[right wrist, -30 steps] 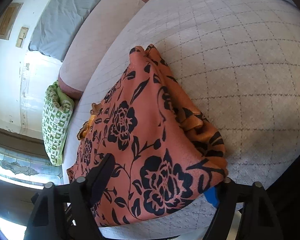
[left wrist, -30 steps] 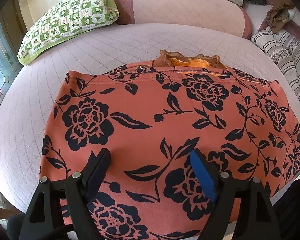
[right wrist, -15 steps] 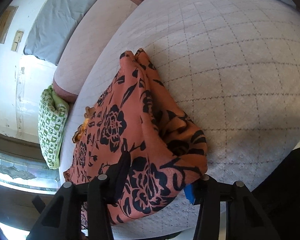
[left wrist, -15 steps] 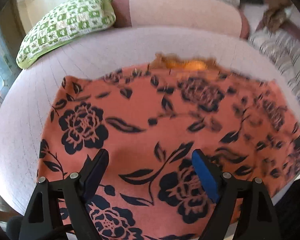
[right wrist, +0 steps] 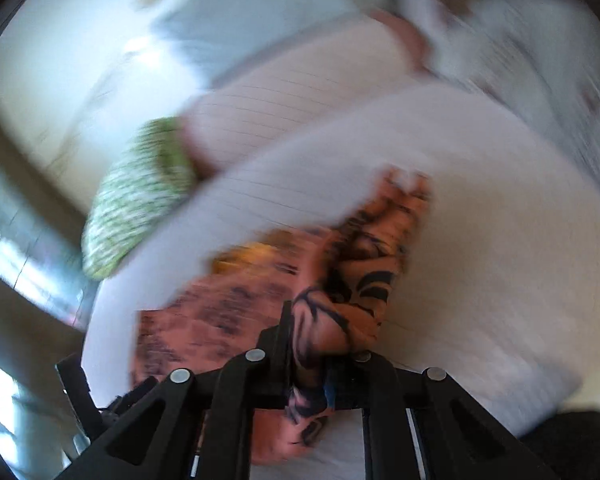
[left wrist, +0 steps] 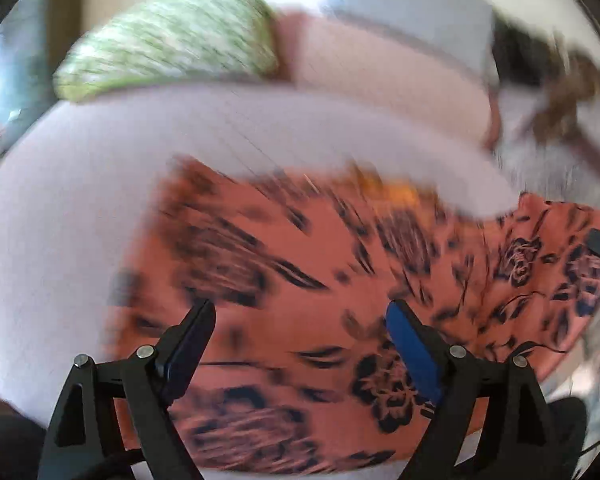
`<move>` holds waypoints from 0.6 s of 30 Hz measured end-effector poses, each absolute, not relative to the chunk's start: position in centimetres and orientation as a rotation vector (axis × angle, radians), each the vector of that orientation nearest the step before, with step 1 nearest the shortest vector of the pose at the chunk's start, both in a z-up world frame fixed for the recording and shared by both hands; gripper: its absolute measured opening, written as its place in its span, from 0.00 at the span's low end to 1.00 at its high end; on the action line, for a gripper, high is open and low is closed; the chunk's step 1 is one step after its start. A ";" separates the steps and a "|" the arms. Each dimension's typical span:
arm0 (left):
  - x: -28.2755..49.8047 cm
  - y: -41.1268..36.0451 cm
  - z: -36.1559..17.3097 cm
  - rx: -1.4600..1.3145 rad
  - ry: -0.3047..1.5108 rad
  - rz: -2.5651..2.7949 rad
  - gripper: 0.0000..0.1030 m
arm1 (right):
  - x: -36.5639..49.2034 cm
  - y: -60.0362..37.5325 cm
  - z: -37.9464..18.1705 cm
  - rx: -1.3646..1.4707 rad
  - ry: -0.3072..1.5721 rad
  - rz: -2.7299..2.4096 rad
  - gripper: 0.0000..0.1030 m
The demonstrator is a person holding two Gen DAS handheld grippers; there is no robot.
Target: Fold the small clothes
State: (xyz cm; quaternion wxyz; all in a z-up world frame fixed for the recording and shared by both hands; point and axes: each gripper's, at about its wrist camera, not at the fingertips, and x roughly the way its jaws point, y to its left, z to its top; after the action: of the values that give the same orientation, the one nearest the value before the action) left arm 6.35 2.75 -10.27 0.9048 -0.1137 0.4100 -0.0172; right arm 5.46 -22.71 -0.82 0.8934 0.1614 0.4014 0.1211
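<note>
My right gripper [right wrist: 320, 364] is closing, its pads pinching a bunched edge of the orange floral garment [left wrist: 320, 300], while my left gripper [left wrist: 300, 344] hangs over the cloth, jaws opening and empty. The garment lies on the pale quilted bed [left wrist: 80, 200]. A green pillow [left wrist: 172, 40] sits well beyond, everything blurred.

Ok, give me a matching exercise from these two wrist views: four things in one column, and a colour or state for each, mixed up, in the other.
Things:
1. left gripper
2. right gripper
3. floral garment
4. cushion

Colours or states:
a. green and white, lying at the far edge of the bed
b. jaws apart, opening, nothing clamped
c. orange-red with dark flowers, one corner lifted off the bed
d. jaws closing, fabric pinched between them

Pairs: 1-b, 2-d, 3-c, 4-a
</note>
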 end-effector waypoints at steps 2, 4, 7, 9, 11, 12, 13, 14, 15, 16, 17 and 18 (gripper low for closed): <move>3.4 7.3 -8.1 -0.290 0.745 0.056 0.85 | 5.2 -16.5 1.3 0.228 0.795 0.361 0.12; 1.6 11.0 -7.5 -0.329 0.713 0.133 0.85 | 4.4 -10.7 1.5 0.134 0.788 0.462 0.12; -0.9 16.6 -8.3 -0.409 0.722 0.256 0.85 | 3.0 -1.7 -2.7 -0.021 0.872 0.615 0.12; -1.9 18.8 -9.3 -0.455 0.749 0.302 0.85 | 3.1 2.2 -8.1 -0.073 1.009 0.689 0.12; -2.0 20.4 -10.3 -0.492 0.787 0.313 0.85 | 3.5 4.1 -13.3 -0.082 1.155 0.701 0.12; -2.1 20.5 -10.5 -0.497 0.793 0.307 0.85 | 3.2 3.9 -13.3 -0.066 1.121 0.697 0.12; -2.5 20.7 -10.7 -0.492 0.788 0.306 0.85 | 3.1 3.8 -12.8 -0.058 1.115 0.699 0.12; -2.7 20.8 -10.9 -0.485 0.784 0.311 0.85 | 3.2 3.5 -11.9 -0.030 1.111 0.704 0.11; -2.6 20.7 -11.1 -0.483 0.785 0.309 0.85 | 3.4 3.2 -11.0 -0.022 1.094 0.709 0.11; -2.5 20.6 -11.2 -0.493 0.790 0.296 0.85 | 3.6 2.9 -10.1 -0.005 1.083 0.714 0.11; -2.6 20.5 -11.3 -0.504 0.794 0.283 0.85 | 3.7 2.2 -9.4 0.027 1.077 0.721 0.10; -2.4 20.5 -11.4 -0.508 0.793 0.275 0.85 | 3.7 1.8 -8.1 0.058 1.050 0.727 0.10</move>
State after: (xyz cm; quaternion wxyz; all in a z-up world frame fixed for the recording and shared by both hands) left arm -2.38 20.49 -11.43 0.8822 -0.2438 0.3807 0.1319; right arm 3.68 1.77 -8.13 0.8026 0.0270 0.4900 0.3392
